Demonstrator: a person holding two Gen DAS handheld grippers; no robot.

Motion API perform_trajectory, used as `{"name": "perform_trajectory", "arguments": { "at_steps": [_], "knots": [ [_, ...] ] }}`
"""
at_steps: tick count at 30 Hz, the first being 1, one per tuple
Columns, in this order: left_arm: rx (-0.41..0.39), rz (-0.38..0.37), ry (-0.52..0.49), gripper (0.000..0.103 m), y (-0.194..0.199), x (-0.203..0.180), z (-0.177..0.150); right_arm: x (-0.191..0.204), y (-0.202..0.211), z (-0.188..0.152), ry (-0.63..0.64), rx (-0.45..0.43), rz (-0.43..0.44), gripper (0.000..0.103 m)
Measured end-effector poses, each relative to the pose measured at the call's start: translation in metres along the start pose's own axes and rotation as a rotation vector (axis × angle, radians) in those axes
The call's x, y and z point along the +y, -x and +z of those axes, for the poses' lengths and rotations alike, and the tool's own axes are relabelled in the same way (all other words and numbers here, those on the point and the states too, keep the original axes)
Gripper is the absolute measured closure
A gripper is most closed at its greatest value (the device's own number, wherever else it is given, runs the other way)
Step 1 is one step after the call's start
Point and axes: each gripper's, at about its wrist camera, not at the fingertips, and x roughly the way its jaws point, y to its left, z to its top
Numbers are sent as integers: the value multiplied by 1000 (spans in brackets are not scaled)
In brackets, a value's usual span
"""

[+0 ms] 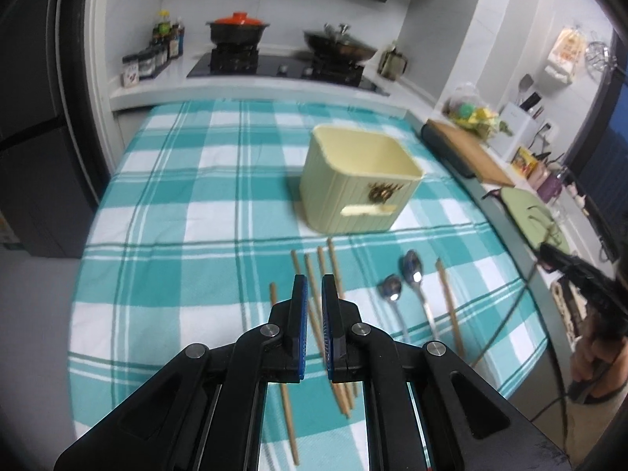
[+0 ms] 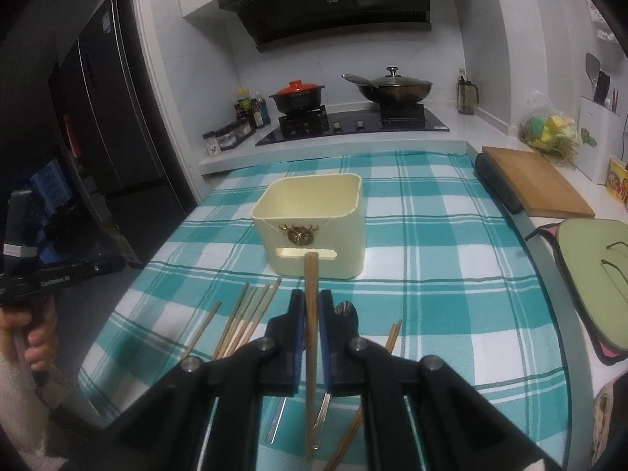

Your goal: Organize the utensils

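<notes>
A cream utensil box [image 1: 353,180] [image 2: 314,212] stands open-topped on the teal checked cloth [image 1: 176,196]. My right gripper [image 2: 312,294] is shut on a brown chopstick [image 2: 311,271], held above the cloth with its tip pointing at the box front. Several loose chopsticks [image 2: 247,314] [image 1: 333,259] lie in front of the box, and two metal spoons [image 1: 392,288] rest to their right with one more chopstick [image 1: 447,302] beyond. My left gripper [image 1: 312,286] hovers over the chopstick pile, shut to a narrow slit with nothing pinched; a chopstick on the cloth shows through the slit.
Behind the table is a hob with a red-lidded pot [image 2: 298,94] and a lidded wok [image 2: 392,86]. A wooden cutting board [image 2: 537,184] and a green mitt [image 2: 596,274] sit on the right counter. A dark fridge [image 2: 110,117] stands at the left.
</notes>
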Motion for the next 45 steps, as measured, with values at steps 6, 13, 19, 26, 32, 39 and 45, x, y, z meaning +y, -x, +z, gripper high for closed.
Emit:
{"name": "perform_trajectory", "arguments": {
  "at_steps": [6, 13, 19, 26, 32, 39, 45],
  "knots": [
    [203, 63, 25, 65, -88, 23, -18, 11, 18, -4, -12, -39, 8, 96],
    [348, 154, 12, 65, -170, 25, -35, 17, 32, -5, -23, -68, 26, 96],
    [333, 190, -54, 98, -183, 12, -24, 20, 43, -3, -21, -88, 49, 96],
    [78, 37, 64, 99, -97, 11, 9, 23, 49, 11, -12, -133, 59, 96],
    [-150, -43, 53, 99, -2, -5, 62, 33, 48, 31, 34, -186, 47, 96],
    [-305, -125, 28, 99, 65, -29, 128, 39, 39, 68, 28, -245, 62, 96],
    [-388, -122, 25, 99, 76, -49, 196, 46, 22, 124, 73, -329, 22, 96]
  ]
}}
